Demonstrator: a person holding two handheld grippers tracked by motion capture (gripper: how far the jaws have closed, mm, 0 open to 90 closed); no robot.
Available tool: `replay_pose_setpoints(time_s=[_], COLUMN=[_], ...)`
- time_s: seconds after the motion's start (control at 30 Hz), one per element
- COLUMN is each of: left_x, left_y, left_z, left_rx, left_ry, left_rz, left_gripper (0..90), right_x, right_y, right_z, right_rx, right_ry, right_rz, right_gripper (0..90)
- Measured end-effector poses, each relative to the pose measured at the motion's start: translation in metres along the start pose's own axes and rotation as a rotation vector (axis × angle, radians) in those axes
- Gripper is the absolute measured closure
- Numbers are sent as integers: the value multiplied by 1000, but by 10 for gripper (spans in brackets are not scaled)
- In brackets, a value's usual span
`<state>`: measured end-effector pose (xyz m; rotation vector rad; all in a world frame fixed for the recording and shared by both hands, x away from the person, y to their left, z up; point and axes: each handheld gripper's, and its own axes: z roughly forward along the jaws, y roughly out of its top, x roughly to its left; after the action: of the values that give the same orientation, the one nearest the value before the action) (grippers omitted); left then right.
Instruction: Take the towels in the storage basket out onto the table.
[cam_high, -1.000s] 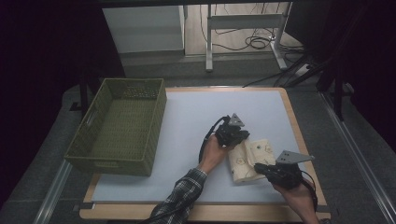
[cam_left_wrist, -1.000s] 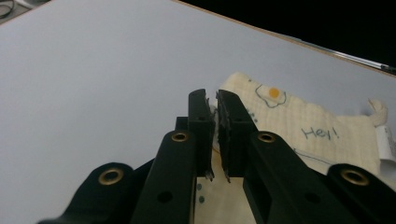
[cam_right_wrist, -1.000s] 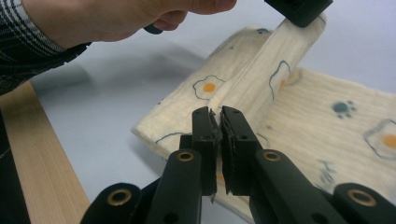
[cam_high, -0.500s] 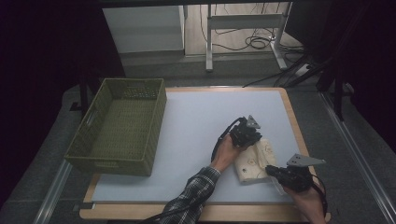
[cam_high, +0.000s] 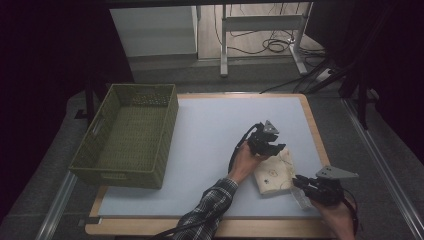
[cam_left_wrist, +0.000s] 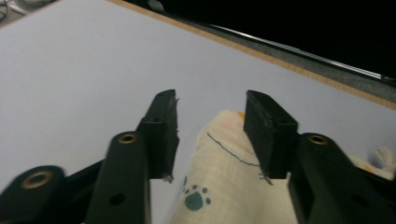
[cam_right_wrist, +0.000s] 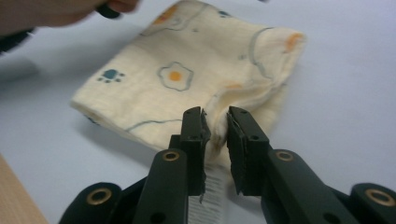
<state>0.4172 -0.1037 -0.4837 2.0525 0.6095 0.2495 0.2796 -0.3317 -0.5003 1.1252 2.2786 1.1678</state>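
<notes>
Here the right gripper (cam_right_wrist: 215, 126) has its two black jaws drawn close together, pinching a bunched corner of the cloth (cam_right_wrist: 196, 79); a white label (cam_right_wrist: 212, 196) hangs from that corner just below the tips. Ahead of these jaws the cloth spreads out folded and flat on the pale table top (cam_right_wrist: 345, 70). It is cream-coloured, soft and slightly crinkled, printed with a fried-egg shape, a blue paw print, thin blue outlines and small orange patches. At its far side the person's other hand (cam_right_wrist: 56, 11) shows at the upper left of the right gripper view.

The left gripper (cam_left_wrist: 212, 133) holds its jaws wide apart, gripping nothing. The cloth (cam_left_wrist: 224, 182) rises between and beneath them, its rounded folded edge reaching up about level with the tips, with a blue paw print and a thin blue line showing on it. Whether the pads touch the fabric I cannot tell. Beyond these tips lies bare table, then its wooden edge (cam_left_wrist: 299, 67).

In the high view the left gripper (cam_high: 266, 141) sits at the cloth's (cam_high: 274, 172) far edge, the right gripper (cam_high: 311, 186) at its near right corner. Well off to the left of both stands a green woven basket (cam_high: 127, 137), its near wall on the table. Past the table's far edge are metal table legs (cam_high: 262, 30) and loose cables (cam_high: 272, 45) on the floor.
</notes>
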Motion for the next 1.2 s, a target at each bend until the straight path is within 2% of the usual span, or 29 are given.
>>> replay_pose_setpoints(time_s=[0.1, 0.27, 0.47, 0.53, 0.63, 0.73, 0.83, 0.97, 1.03, 1.1, 1.2], left_x=[1, 9, 24, 29, 31, 33, 35, 35, 37, 39, 38], left_y=[0, -11, -33, -42, -55, -65, -70, -72, -74, -76, -77], left_z=[-9, -24, -44, -47, -43, -36, -32, -29, -29, -28, -30], left_rx=[-4, 28, 38, 54, 85, 122, 129, 150, 154, 147, 147], left_ry=[13, 48, 50, 41, 35, 38, 40, 59, 49, 21, 1], left_rz=[8, 21, -38, -52, -70, -69, -83, -67, -79, -114, -123], left_gripper=[490, 458, 463, 498, 510, 515, 515, 512, 513, 536, 577], right_x=[-8, -15, -10, -9, -10, -11, -11, -14, -13, -12, -10], right_y=[-1, 2, 11, 12, 10, 3, -4, -8, -9, -8, -7], right_z=[-10, -19, -6, 2, 12, 18, 21, 22, 22, 23, 24], right_rx=[-8, -8, 4, 24, 56, 88, 107, 105, 101, 105, 111], right_ry=[-39, -64, -58, -66, -88, -96, -87, -72, -75, -83, -86], right_rz=[10, 25, 5, 0, 1, 16, 27, 70, 71, 70, 79], right_gripper=[729, 686, 624, 613, 597, 564, 532, 499, 501, 505, 542])
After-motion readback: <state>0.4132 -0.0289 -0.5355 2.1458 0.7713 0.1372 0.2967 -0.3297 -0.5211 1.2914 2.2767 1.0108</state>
